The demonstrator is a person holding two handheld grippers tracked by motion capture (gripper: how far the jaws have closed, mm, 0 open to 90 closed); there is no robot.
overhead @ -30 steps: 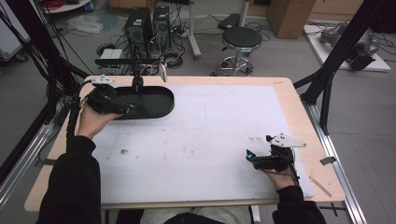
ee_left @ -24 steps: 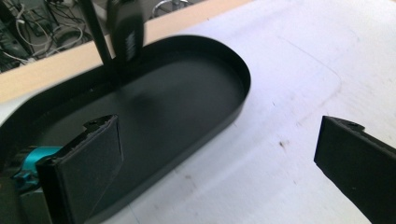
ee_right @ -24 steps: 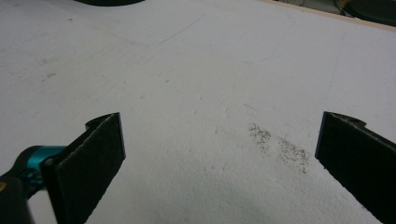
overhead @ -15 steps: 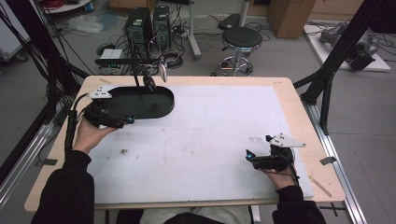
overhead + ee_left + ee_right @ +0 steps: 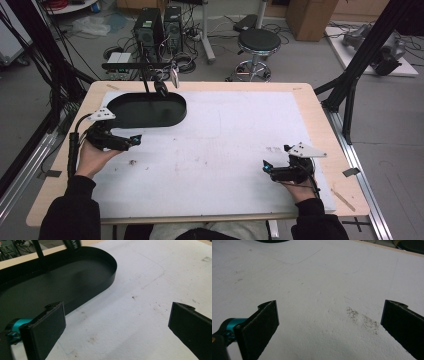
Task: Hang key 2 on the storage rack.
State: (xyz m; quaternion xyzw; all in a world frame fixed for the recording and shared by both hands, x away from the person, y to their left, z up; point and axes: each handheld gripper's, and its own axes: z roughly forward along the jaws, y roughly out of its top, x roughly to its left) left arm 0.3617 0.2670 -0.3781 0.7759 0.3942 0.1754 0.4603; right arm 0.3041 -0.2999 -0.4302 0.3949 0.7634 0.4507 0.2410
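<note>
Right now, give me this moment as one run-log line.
left gripper: open, empty, beside black oval tray | right gripper: open, empty, over white mat | tray: empty

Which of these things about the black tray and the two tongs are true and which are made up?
1. The black oval tray sits at the far left of the table. True.
2. The tray has toys in it. False: its inside is bare in the left gripper view.
3. The left tongs are open, with nothing between the jaws. True.
4. The left tongs are clamped on the tray's rim. False: they are off the tray, over the white sheet just in front of it.
5. The right tongs are open, near the table's right front. True.
6. The right tongs hold a cup. False: there is white sheet between their jaws, with a dark smudge.
</note>
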